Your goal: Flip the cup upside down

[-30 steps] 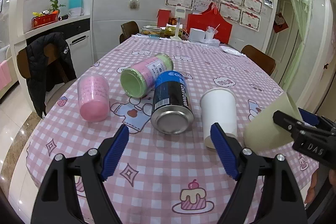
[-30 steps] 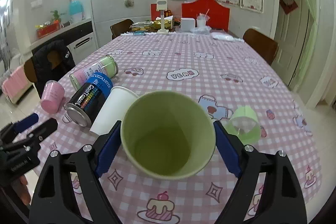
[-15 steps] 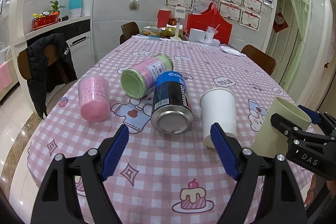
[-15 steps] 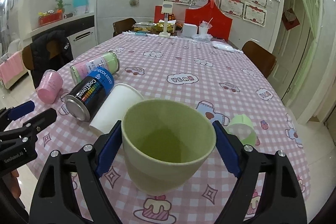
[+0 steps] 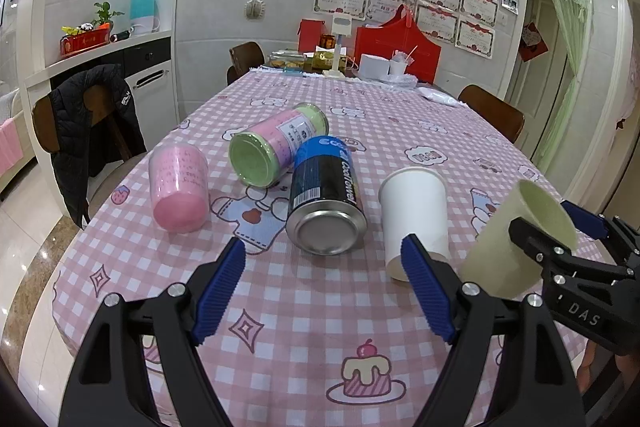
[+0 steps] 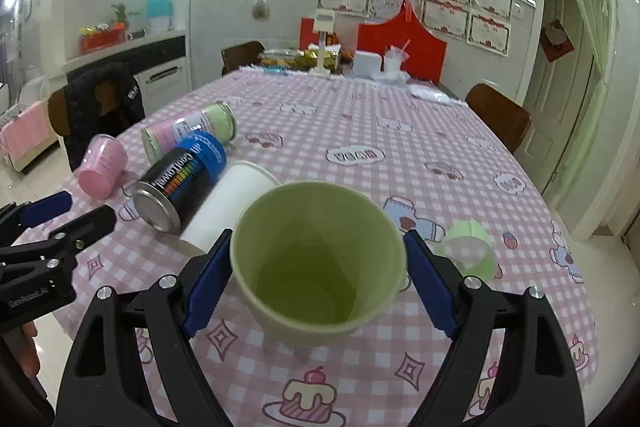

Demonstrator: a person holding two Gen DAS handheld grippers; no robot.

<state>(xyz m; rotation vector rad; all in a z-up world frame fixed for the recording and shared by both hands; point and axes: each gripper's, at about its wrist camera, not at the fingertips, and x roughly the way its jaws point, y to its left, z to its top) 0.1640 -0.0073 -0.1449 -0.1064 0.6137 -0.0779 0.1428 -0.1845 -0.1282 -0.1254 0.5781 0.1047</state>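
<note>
Green cup (image 6: pixel 318 259) sits clamped in the right gripper (image 6: pixel 318 269) just above the checked tablecloth (image 6: pixel 400 131), mouth up and tilted, so the flip isn't done; left gripper (image 5: pixel 322 291) hangs wide, holding nothing.

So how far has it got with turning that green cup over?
Done: the right gripper has clamped the green cup between its blue pads. In hand: the cup is tilted, mouth up and towards the camera, its base near the tablecloth. Left: the flip itself, then setting it down mouth-down. The left gripper is open and holds nothing.
</note>
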